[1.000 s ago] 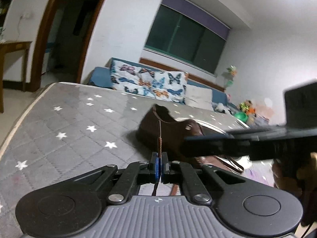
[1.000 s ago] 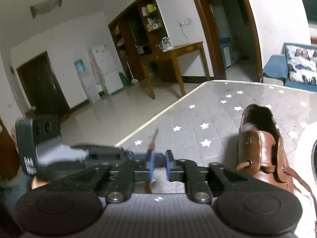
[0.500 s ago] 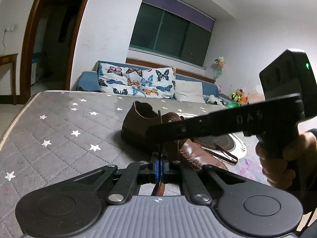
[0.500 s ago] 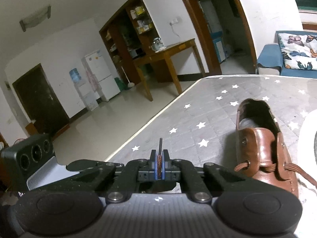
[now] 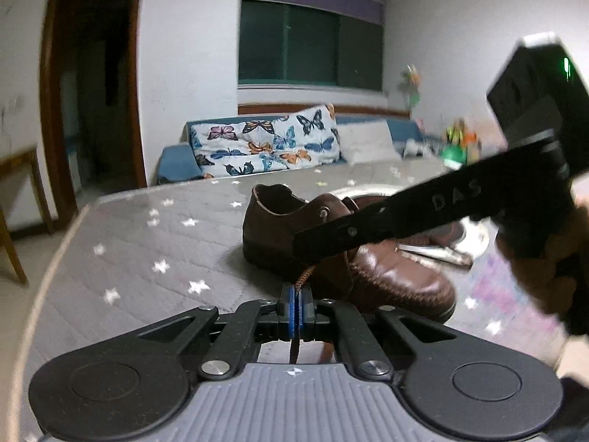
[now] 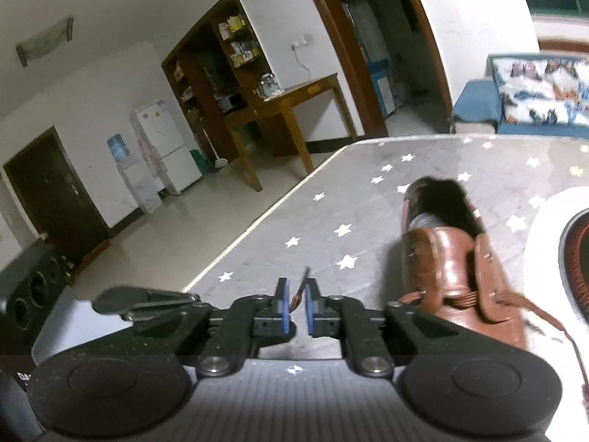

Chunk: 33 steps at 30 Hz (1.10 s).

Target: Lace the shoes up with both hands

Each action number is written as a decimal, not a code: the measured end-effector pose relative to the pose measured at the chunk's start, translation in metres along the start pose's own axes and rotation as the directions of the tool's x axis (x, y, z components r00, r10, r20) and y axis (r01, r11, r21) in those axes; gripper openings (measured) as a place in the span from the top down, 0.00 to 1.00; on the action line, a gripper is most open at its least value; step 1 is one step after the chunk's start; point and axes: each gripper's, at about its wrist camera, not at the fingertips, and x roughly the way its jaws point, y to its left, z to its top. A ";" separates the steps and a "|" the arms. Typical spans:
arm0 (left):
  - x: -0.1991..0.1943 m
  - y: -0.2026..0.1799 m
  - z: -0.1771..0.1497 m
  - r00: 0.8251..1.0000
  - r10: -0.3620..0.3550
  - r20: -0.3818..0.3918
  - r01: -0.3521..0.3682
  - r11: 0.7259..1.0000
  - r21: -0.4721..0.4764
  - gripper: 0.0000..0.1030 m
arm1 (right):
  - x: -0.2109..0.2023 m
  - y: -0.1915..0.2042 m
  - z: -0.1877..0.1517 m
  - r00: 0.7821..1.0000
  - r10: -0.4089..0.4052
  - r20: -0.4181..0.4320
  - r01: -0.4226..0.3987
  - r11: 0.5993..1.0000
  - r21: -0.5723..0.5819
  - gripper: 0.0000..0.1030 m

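Passing the lace (image 5: 302,280) between grippers: my left gripper (image 5: 295,307) is clamped on it just before the brown shoe (image 5: 371,258) on the starred mattress (image 5: 154,243). My right gripper (image 6: 296,307) stands slightly parted around the lace tip (image 6: 304,280). I should seat the tip squarely between the pads, and close before pulling.

This is a lived-in home, an open living and dining room. In the left wrist view a blue sofa (image 5: 176,158) with a butterfly-print cushion (image 5: 272,145) sits at centre under a dark window (image 5: 309,51), and bright toys (image 5: 456,143) are blurred at the right. In the right wrist view a white fridge (image 6: 165,147) and a water dispenser (image 6: 125,169) stand at the left, a stocked wooden shelf unit (image 6: 221,59) rises at upper centre beside a wooden dining table (image 6: 287,110), and pale floor tiles (image 6: 176,228) spread below. A grey quilted cover with white stars (image 6: 368,228) fills the foreground.
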 end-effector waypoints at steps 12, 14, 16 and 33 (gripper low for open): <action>0.010 -0.008 0.019 0.999 -0.021 -0.041 0.026 0.992 0.126 0.98 | -0.040 -0.014 -0.016 0.966 -0.257 -0.033 0.251 0.960 -0.128 0.64; 0.013 -0.011 0.023 0.999 -0.020 -0.048 0.027 0.989 0.145 0.98 | -0.041 -0.021 -0.019 0.958 -0.281 -0.052 0.273 0.954 -0.123 0.62; 0.016 -0.013 0.028 0.998 -0.017 -0.055 0.026 0.986 0.164 0.98 | -0.040 -0.026 -0.020 0.952 -0.299 -0.060 0.291 0.950 -0.118 0.60; 0.030 -0.030 0.053 0.998 -0.017 -0.068 0.031 0.978 0.206 0.98 | -0.033 -0.056 -0.024 0.950 -0.286 -0.123 0.281 0.958 -0.058 0.53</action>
